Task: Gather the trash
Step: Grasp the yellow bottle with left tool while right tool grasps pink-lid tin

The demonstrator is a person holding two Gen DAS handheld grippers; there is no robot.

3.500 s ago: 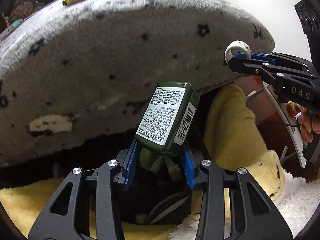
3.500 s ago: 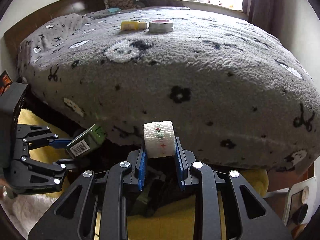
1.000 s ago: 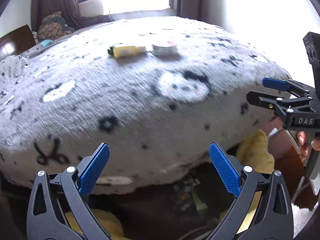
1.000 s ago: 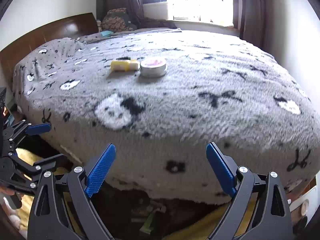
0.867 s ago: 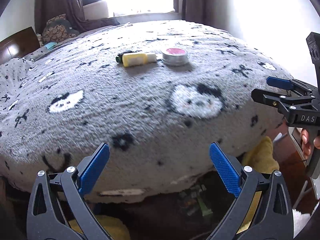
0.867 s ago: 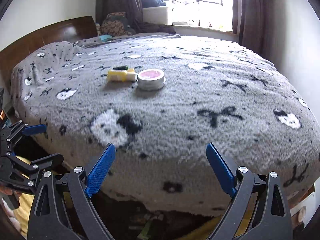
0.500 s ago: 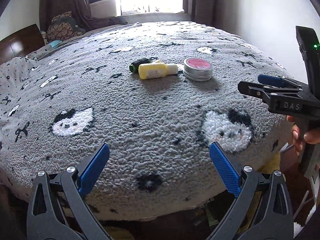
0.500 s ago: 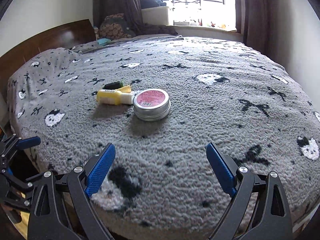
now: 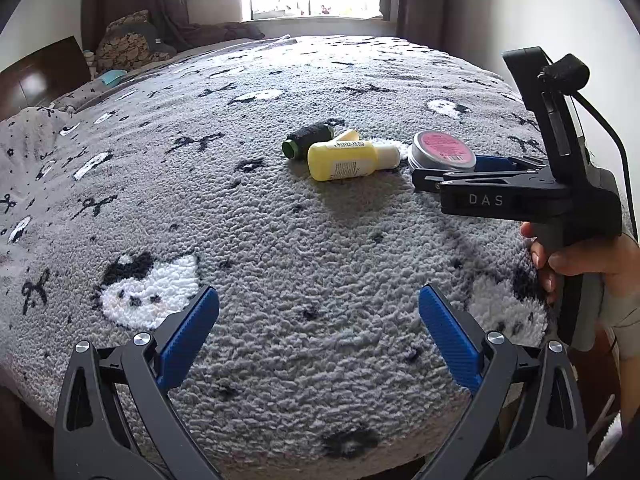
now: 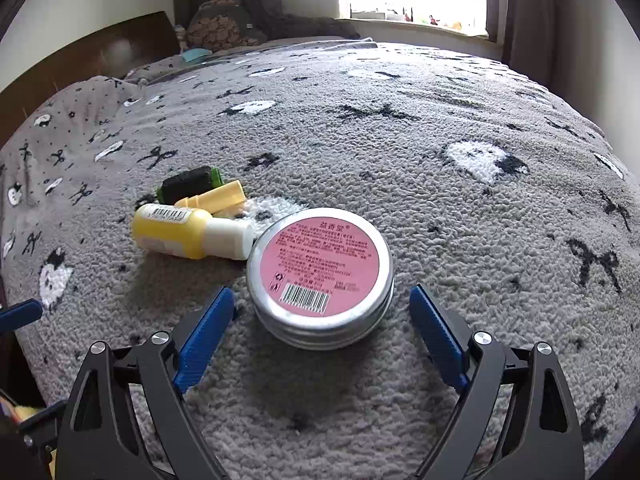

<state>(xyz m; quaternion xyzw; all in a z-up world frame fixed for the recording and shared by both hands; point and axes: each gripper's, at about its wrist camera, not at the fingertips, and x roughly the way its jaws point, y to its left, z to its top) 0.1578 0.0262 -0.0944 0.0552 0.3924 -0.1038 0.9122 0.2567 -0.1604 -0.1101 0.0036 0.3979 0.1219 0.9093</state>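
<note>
While lying flat, the yellow bottle [image 10: 176, 232] points its cap toward the tin [image 10: 320, 276].

Both tongs, the left tongs [image 9: 318, 318] and the right tongs [image 10: 320, 320], are black frames with silver screws and ribbed blue pads, and the right body carries white "DAS" letters, a black cable and a bare-skinned hand [image 9: 584, 264].

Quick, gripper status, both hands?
Left gripper: open, holding nothing.
Right gripper: open, holding nothing, fingers either side of the round tin.
</note>
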